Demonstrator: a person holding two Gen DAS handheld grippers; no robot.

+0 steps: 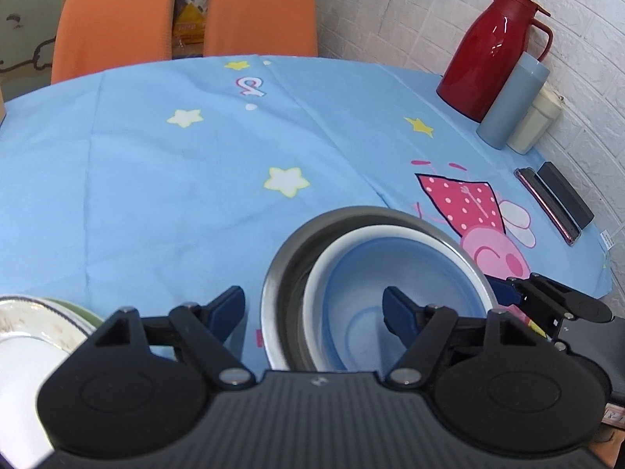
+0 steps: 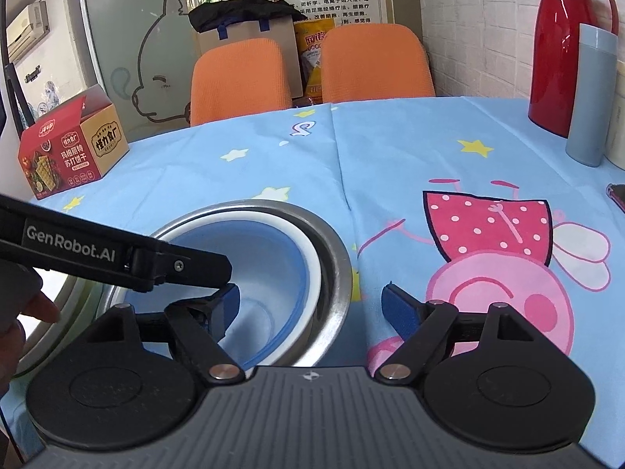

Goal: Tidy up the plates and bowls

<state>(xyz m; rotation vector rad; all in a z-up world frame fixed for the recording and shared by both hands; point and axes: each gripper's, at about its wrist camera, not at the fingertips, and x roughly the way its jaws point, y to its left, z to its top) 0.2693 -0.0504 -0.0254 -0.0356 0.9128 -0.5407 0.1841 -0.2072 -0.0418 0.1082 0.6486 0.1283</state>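
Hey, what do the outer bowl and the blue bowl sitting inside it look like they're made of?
The outer bowl looks like stainless steel: grey, shiny rim with reflections. The blue bowl nested inside it looks like plastic, or perhaps melamine: matte, even blue inside, with a white rim and no glare. I can't tell for certain.

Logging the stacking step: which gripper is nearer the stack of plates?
Left. The left gripper hangs right beside the stack of plates; the right gripper is beyond the steel bowl.

We are losing the plates (image 1: 23,332) behind the left gripper (image 1: 314,305), and the frame edge is cutting the phone (image 2: 617,194).
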